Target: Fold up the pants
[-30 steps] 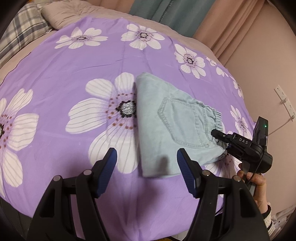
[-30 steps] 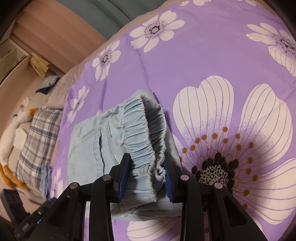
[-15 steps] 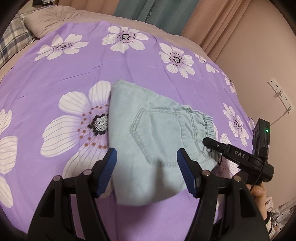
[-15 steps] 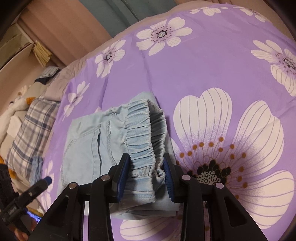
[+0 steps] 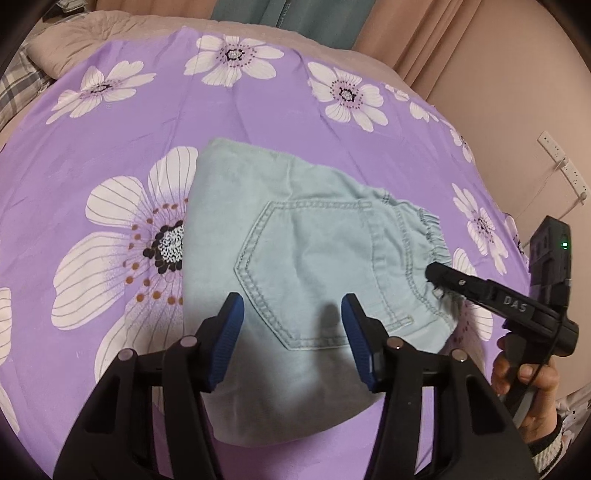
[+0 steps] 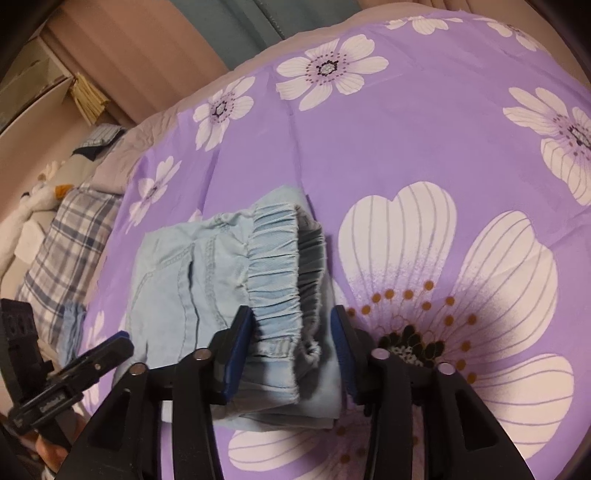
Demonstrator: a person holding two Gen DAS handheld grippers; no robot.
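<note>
Light blue denim pants (image 5: 295, 266) lie folded in a compact stack on the purple flowered bedspread (image 5: 110, 155), back pocket up. My left gripper (image 5: 295, 343) is open, hovering over the near edge of the stack. In the right wrist view the pants (image 6: 207, 288) show their elastic waistband end. My right gripper (image 6: 291, 354) has its jaws wider apart around the waistband, open and no longer pinching it. Its finger also shows in the left wrist view (image 5: 480, 291) at the waistband.
A plaid pillow (image 6: 62, 240) and other bedding lie at the head of the bed. Curtains (image 5: 295, 18) hang behind the bed. A wall with a power strip (image 5: 561, 166) stands to the right of the bed.
My right gripper's jaws have spread apart and released the waistband. My left gripper has moved forward over the folded pants, still open.
</note>
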